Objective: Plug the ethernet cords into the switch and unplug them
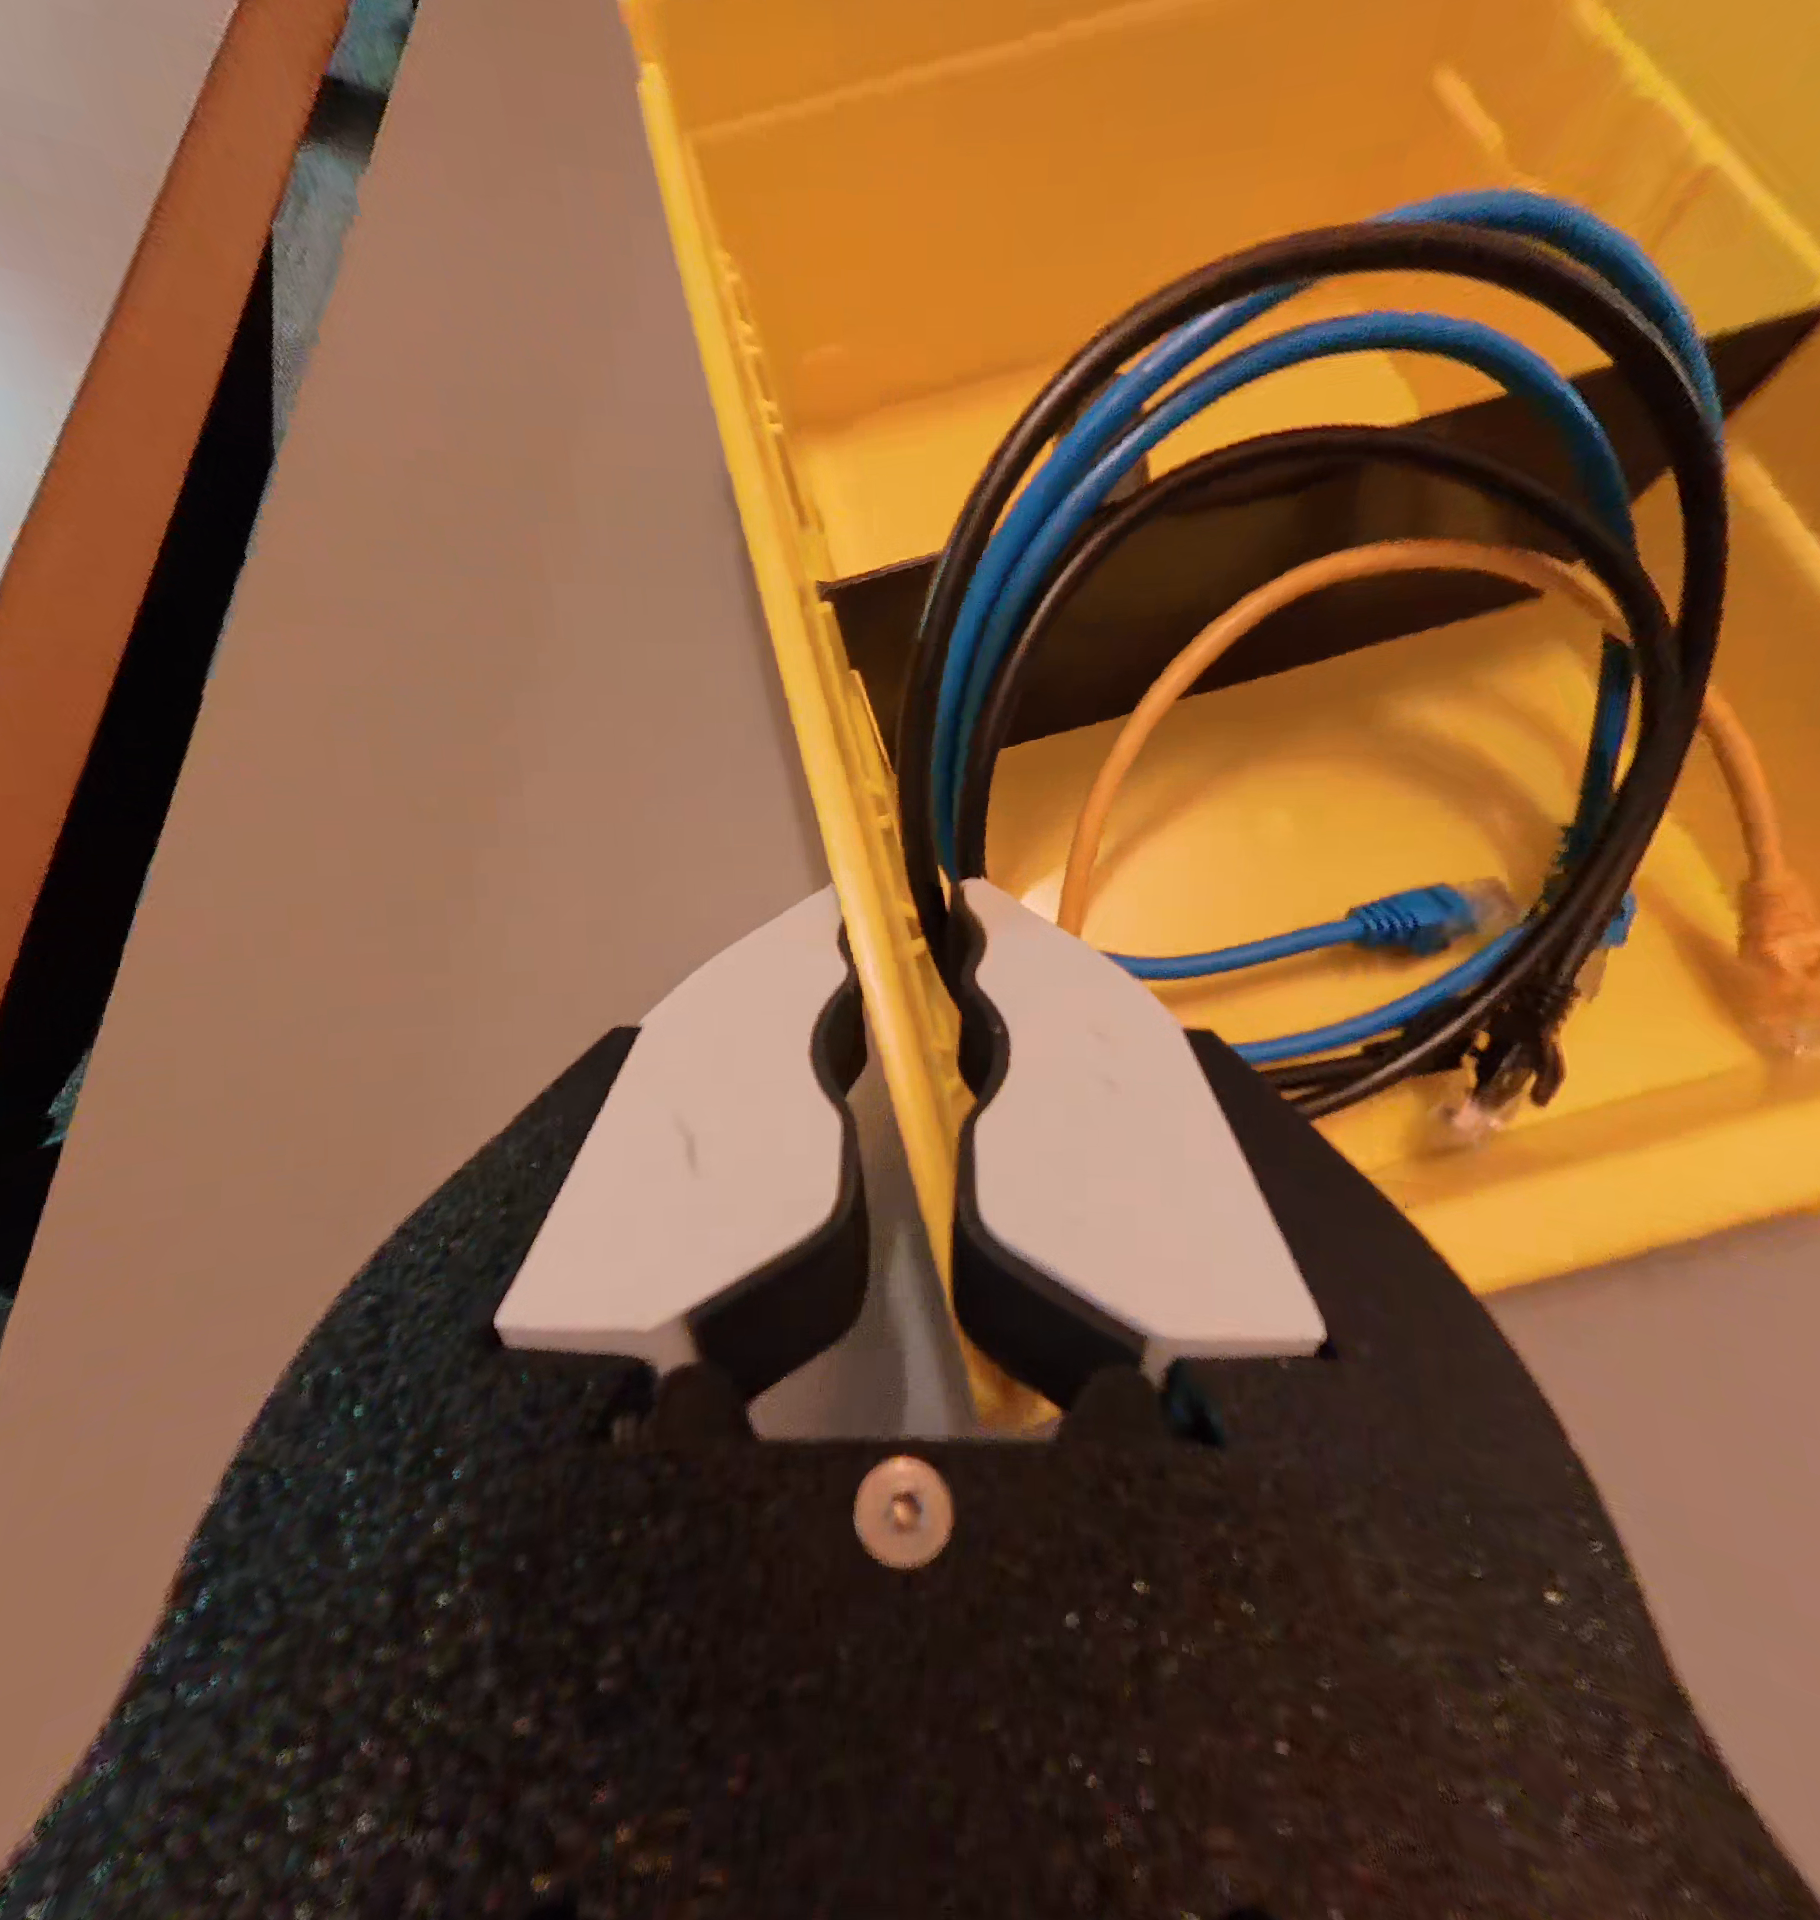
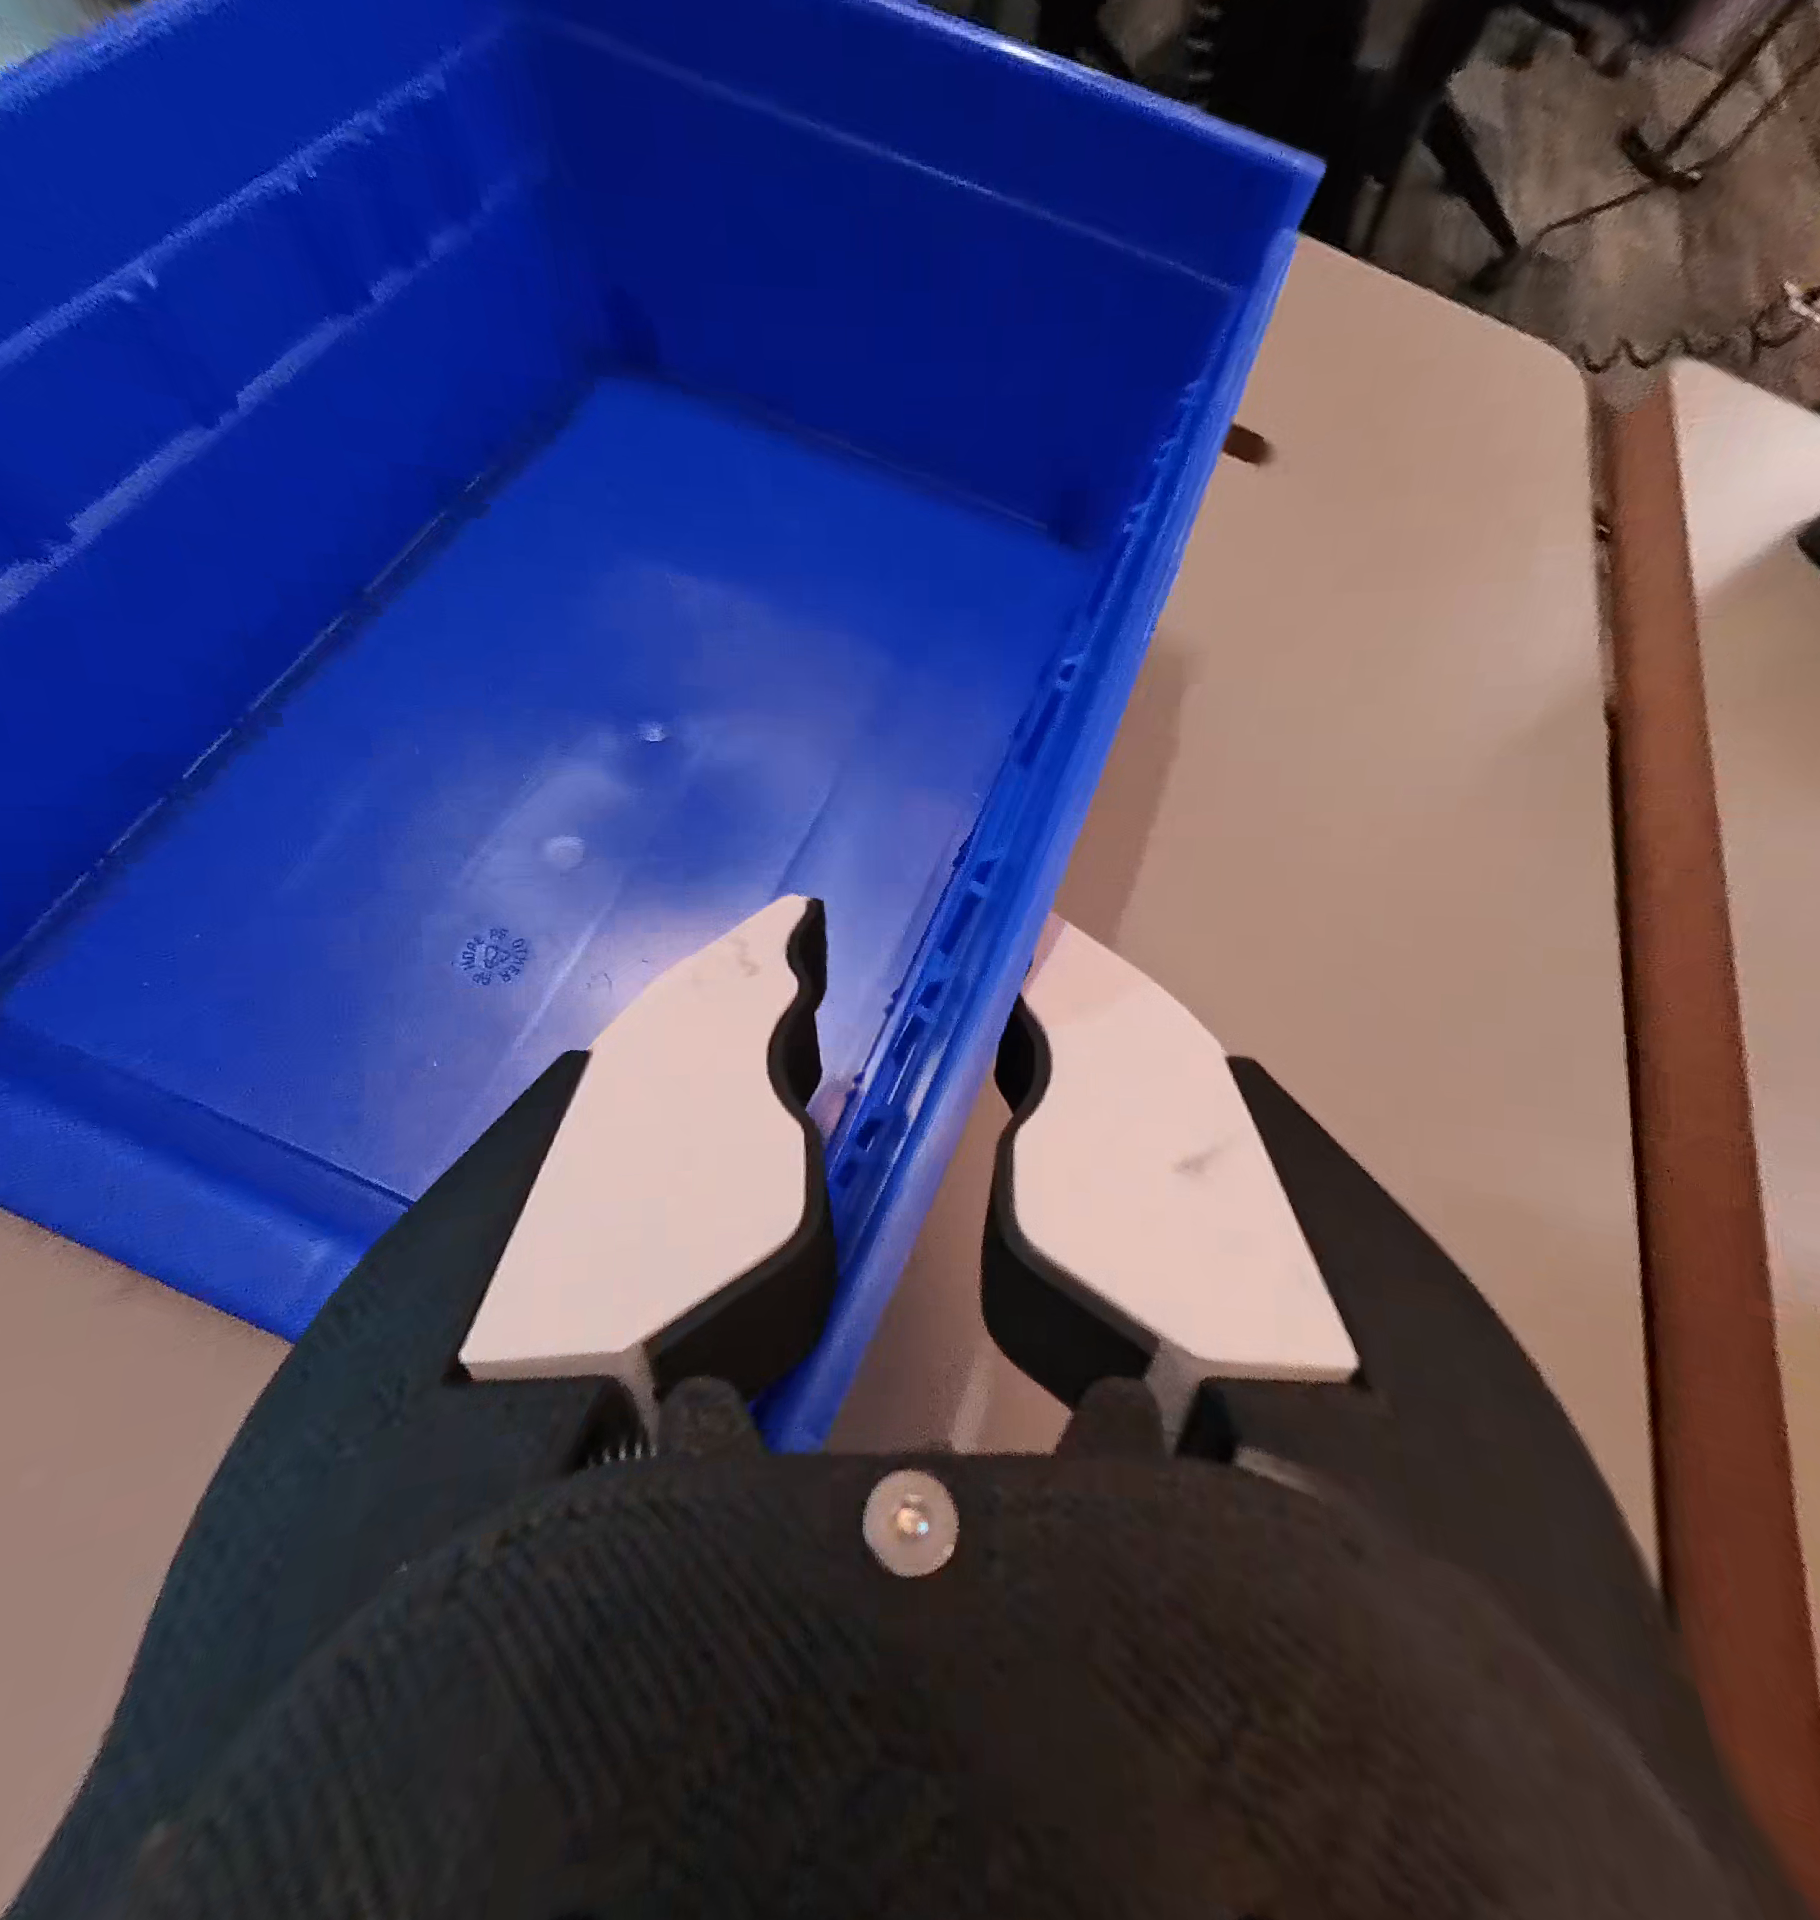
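Observation:
Several ethernet cords, black [image 1: 989, 499], blue [image 1: 1301, 343] and orange [image 1: 1145, 707], arch up in loops out of a yellow bin [image 1: 989, 260]. Their plugs [image 1: 1508, 1070] hang down onto the bin's floor. My left gripper [image 1: 901, 904] is over the bin's left wall, its jaws nearly together on the black and blue cords at the base of the loops. My right gripper [image 2: 927, 925] is open, with the right wall of an empty blue bin [image 2: 470, 312] between its fingers. No switch is in view.
A black divider [image 1: 1249, 613] crosses the yellow bin. Both bins stand on a beige table [image 2: 1353, 727]. The table's brown edge [image 2: 1664, 831] runs along the right of the right wrist view, with clutter beyond it. The left gripper's tips are roughly 75 cm from the right gripper's.

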